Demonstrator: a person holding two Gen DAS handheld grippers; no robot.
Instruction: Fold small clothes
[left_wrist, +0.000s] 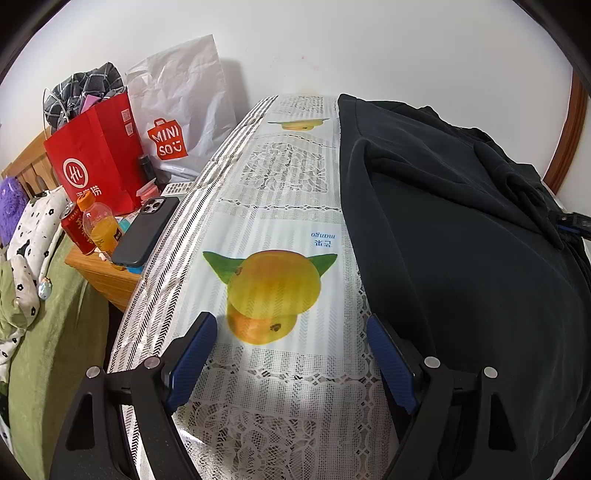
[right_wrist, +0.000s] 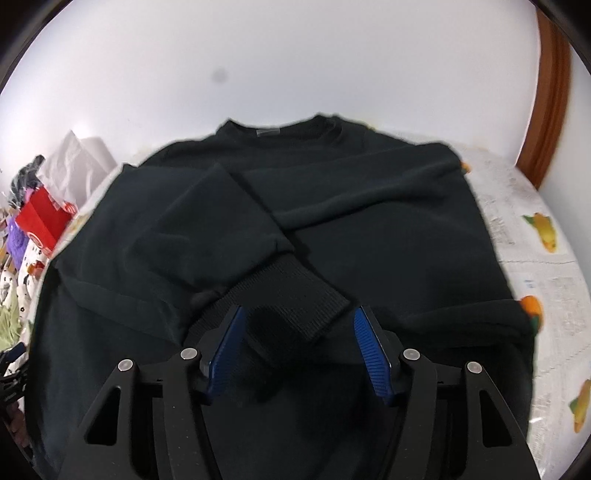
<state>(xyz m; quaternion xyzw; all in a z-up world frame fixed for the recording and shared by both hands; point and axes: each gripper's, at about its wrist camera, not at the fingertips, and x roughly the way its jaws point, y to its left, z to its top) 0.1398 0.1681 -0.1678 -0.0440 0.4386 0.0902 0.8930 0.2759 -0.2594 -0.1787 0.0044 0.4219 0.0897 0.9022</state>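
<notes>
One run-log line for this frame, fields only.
garment: black long-sleeved sweatshirt, sleeves crossed over body | right gripper: open over ribbed cuff | left gripper: open, empty, above mango-print tablecloth

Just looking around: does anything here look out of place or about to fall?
Yes: the phone lies slanted, one end propped on the mango tablecloth, the other on the crowded side table. It could slip. The sweater looks tidy.

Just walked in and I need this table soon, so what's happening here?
A person with a claw in each hand is folding a black sweatshirt on the mango-print tablecloth. Both sleeves are already crossed over the chest. The right claw is open above the ribbed cuff, not pinching it. The left claw is open over bare tablecloth beside the sweatshirt, holding nothing.
</notes>
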